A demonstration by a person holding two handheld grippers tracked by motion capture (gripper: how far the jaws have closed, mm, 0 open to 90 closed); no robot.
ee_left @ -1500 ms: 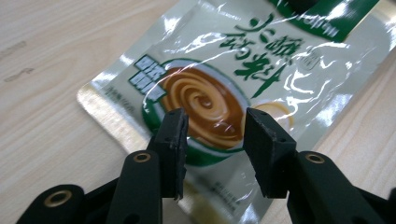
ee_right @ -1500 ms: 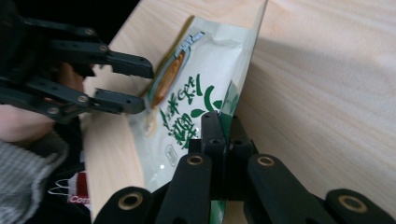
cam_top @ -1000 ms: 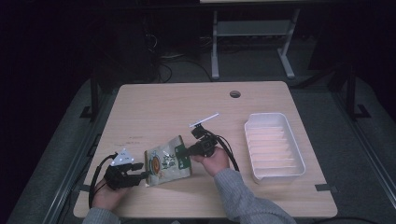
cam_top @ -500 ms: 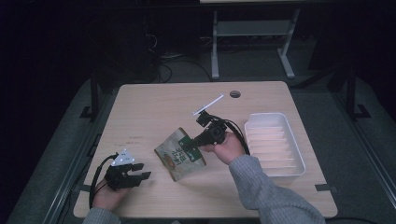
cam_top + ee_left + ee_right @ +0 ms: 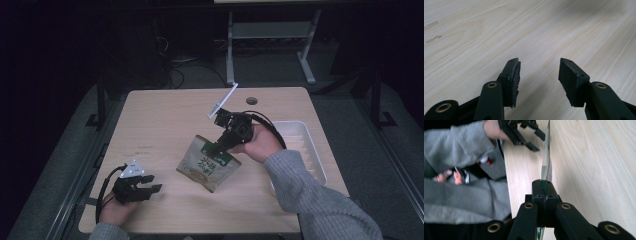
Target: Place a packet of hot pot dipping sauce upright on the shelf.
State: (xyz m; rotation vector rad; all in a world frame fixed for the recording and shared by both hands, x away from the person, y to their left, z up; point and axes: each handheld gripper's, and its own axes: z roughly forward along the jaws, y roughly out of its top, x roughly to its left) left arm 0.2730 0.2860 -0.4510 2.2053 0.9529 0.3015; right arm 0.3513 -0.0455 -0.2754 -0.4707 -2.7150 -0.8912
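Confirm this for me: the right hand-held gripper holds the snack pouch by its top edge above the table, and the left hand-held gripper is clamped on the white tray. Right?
Not quite. The left hand-held gripper is not on the white tray: the left gripper view shows its jaws apart over bare table with nothing between them. The rest stands: the right hand-held gripper holds the snack pouch by its top edge.

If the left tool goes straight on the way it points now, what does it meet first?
Probably the snack bag hanging from the right tool. The left tool points across bare table toward it, though the bag may hang above its path.
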